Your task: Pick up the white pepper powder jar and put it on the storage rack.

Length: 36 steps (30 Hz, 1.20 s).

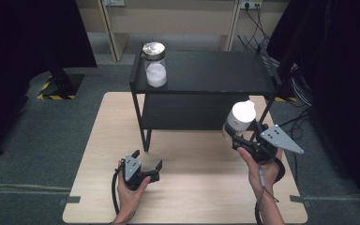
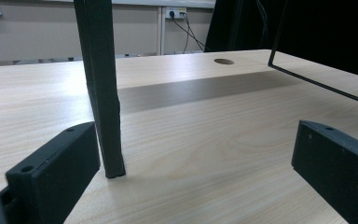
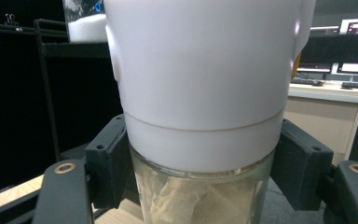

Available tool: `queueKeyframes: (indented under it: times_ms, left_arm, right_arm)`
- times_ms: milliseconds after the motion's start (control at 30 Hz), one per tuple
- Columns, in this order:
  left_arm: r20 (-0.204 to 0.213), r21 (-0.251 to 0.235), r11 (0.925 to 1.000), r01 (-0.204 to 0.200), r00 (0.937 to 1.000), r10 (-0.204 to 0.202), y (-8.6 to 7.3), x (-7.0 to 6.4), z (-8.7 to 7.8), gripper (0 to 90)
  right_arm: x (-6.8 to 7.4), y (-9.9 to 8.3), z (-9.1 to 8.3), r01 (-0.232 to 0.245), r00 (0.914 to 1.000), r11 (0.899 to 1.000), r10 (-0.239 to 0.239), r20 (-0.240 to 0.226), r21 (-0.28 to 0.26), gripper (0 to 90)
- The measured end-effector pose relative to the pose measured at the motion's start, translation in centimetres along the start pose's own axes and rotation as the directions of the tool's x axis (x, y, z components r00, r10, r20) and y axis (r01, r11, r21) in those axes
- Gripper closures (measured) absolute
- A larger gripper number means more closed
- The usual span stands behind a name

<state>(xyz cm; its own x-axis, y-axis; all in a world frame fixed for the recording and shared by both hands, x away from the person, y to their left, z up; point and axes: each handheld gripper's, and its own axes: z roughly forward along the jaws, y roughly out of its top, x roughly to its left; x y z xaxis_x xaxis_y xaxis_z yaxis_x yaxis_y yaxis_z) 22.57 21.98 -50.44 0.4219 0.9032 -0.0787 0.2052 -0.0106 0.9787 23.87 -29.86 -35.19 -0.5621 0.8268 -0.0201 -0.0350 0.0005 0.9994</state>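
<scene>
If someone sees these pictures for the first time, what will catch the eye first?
Probably the glass jar with a white lid, held up by the right gripper at the right front corner of the black shelf. Next, a second jar with a shiny lid, holding something white, stands on the shelf's top left corner. The left gripper rests open near the shelf's front left leg.

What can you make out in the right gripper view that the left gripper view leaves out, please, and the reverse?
Right gripper view: the white-lidded jar clamped between the right gripper, with pale, crumpled contents under the lid.

Left gripper view: the left gripper open and empty, low over the wooden table, beside a shelf leg standing on the wood.

Both: parts of the black shelf frame and light wood.
</scene>
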Motion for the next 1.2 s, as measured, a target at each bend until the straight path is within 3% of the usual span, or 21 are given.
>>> queueKeyframes:
  times_ms: [1200]
  left_arm:
    - [0.000,0.001,1.0000,0.002,1.0000,-0.002,0.0,0.0,0.0,0.1]
  right_arm:
    - [-0.8,4.4,0.6,0.006,0.9999,0.999,-0.006,0.015,-0.043,30.2]
